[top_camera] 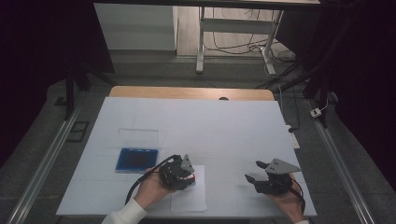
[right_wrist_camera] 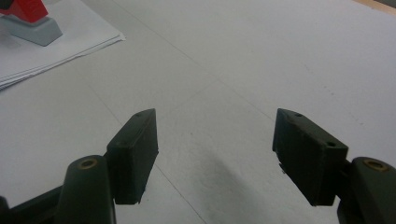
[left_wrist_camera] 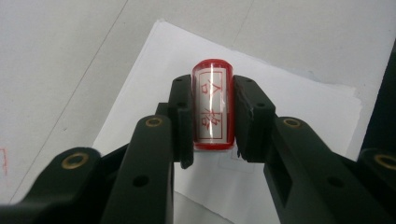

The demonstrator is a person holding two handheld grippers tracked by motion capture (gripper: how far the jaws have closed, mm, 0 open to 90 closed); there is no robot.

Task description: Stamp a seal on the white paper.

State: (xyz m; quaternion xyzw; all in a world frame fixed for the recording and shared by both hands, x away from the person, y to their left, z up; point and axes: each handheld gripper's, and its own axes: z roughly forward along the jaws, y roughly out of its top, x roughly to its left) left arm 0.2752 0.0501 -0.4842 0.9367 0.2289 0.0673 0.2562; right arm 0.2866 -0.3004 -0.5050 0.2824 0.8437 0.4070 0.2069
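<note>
Left gripper (left_wrist_camera: 212, 116): jaws clamped on a red-ended clear stamp (left_wrist_camera: 213, 105), held over the paper sheet (left_wrist_camera: 289, 107) on the worktop (top_camera: 224, 126). Step, as judged: stamping; next, a square press downward. Right gripper (right_wrist_camera: 215, 154): jaws apart, idle. Blue ink pad (top_camera: 137, 159) beside; path unobstructed.

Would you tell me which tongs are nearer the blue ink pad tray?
Left. The left tongs sit just right of the blue ink pad tray, clamping a red stamp; the right tongs hover open, farther right.
</note>
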